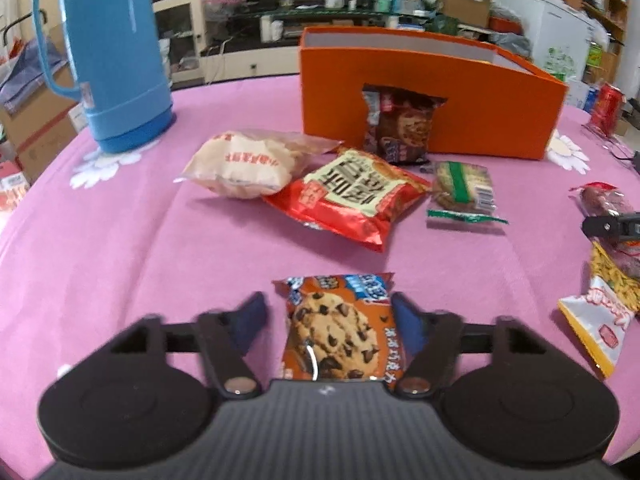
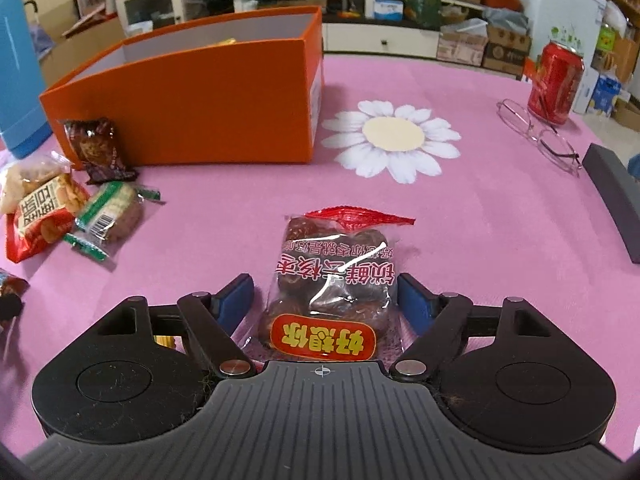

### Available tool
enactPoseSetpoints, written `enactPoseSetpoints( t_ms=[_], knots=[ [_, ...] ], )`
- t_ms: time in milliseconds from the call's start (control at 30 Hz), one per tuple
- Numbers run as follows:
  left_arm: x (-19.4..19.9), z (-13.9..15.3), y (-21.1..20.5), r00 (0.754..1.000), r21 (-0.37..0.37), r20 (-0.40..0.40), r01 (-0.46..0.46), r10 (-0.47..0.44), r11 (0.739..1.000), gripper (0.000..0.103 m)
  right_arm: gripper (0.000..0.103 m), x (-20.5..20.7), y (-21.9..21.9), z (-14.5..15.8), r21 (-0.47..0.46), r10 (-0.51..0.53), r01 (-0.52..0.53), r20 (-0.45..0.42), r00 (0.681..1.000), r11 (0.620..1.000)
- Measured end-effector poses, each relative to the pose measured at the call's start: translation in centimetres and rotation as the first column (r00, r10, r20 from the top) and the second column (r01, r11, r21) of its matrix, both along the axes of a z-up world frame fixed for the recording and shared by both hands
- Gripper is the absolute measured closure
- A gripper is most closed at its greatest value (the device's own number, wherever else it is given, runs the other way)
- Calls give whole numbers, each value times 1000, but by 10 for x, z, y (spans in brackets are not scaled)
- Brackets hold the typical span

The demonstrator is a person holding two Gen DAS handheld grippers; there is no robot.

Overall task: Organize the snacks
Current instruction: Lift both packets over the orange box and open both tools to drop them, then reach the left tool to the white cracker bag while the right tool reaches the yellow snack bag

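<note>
A chocolate-chip cookie packet [image 1: 336, 328] lies flat on the pink tablecloth between the fingers of my left gripper [image 1: 328, 300]. The jaws stand open, with cloth showing at the left pad. My right gripper [image 2: 325, 280] is open around a clear packet of dark red dates [image 2: 332, 280], and neither pad presses it. The orange box [image 1: 440, 92] stands open-topped at the back, also in the right wrist view as the orange box [image 2: 200, 92]. A brown cookie packet [image 1: 400, 128] leans against its front. A pale bag [image 1: 240, 164], a red bag [image 1: 352, 196] and a green biscuit packet [image 1: 460, 188] lie before it.
A tall blue thermos jug [image 1: 108, 52] stands back left. A red can [image 2: 556, 80], a pair of glasses [image 2: 540, 132] and a dark case [image 2: 616, 200] are on the right. A yellow and white packet [image 1: 600, 320] lies at the right edge.
</note>
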State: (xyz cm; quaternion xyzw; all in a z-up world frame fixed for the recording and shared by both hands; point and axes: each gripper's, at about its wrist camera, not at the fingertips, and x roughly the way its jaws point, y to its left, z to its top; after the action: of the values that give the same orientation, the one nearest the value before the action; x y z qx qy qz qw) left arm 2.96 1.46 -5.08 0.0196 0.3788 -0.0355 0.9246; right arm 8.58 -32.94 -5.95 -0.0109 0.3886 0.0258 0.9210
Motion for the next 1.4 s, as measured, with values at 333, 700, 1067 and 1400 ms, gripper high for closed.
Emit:
enactPoseSetpoints(
  t_ms=[333,700,1067,1400],
  knots=[
    [11,71,13,994,-178,113,10,10,984,54,64,-28,-28,53,231,-47,3,183,982,973],
    [172,123,-49,963,-212,269,62,-2,975,54,65,111,36,119,199,40,-123,374,927,972],
    [193,111,-59,965,-233,262,37,26,972,29,25,164,36,93,342,-26,-89,317,948,935],
    [108,108,-50,978,-163,194,112,-80,980,23,10,77,-3,108,358,-45,-71,306,951,931]
  ],
)
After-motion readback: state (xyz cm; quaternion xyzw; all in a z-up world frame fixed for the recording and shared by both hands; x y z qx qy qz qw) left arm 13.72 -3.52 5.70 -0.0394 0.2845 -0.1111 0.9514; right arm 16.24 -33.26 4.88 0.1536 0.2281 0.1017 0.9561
